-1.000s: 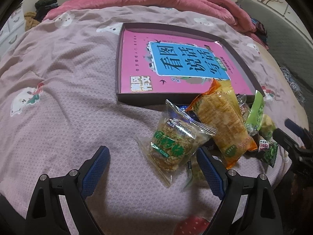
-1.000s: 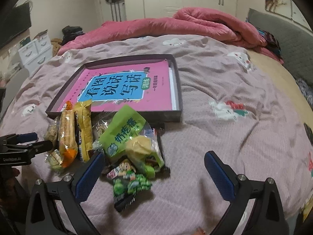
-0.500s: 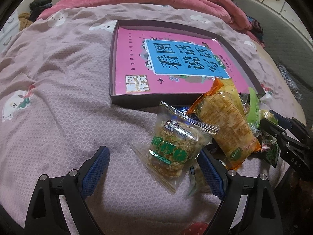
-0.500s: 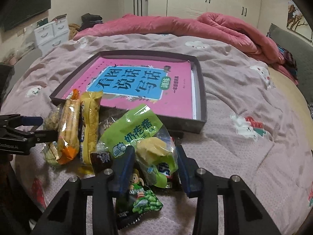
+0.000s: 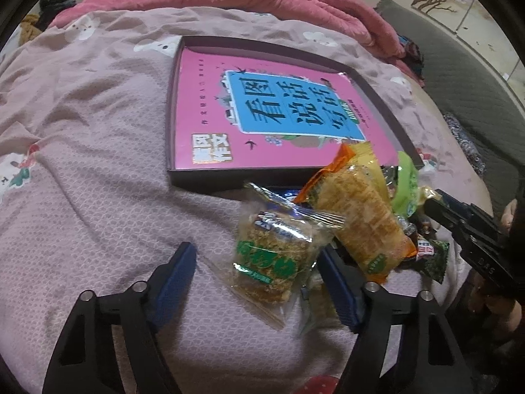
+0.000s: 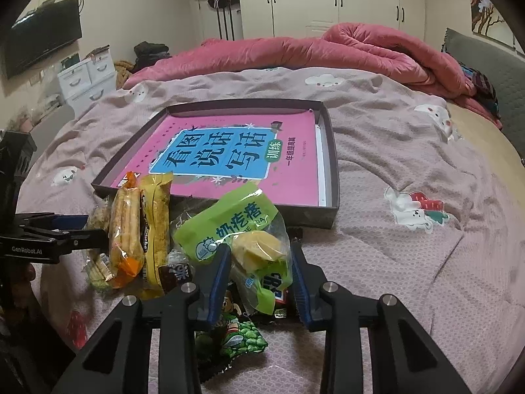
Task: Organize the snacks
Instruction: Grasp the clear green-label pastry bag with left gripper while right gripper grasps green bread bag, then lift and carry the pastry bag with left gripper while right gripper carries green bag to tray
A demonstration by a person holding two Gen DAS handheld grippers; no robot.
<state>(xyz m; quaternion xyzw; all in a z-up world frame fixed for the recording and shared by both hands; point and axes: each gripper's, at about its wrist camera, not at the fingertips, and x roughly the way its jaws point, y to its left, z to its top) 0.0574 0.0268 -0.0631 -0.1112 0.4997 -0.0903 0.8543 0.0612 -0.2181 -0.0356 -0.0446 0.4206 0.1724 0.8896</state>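
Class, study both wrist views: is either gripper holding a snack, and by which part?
The right gripper is closed around the light green snack bag, gripping its lower, near end. The left gripper is open, straddling the clear-wrapped cake packet, holding nothing.

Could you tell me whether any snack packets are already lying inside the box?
No, the box holds only the pink book; the snack packets lie on the bedspread before it.
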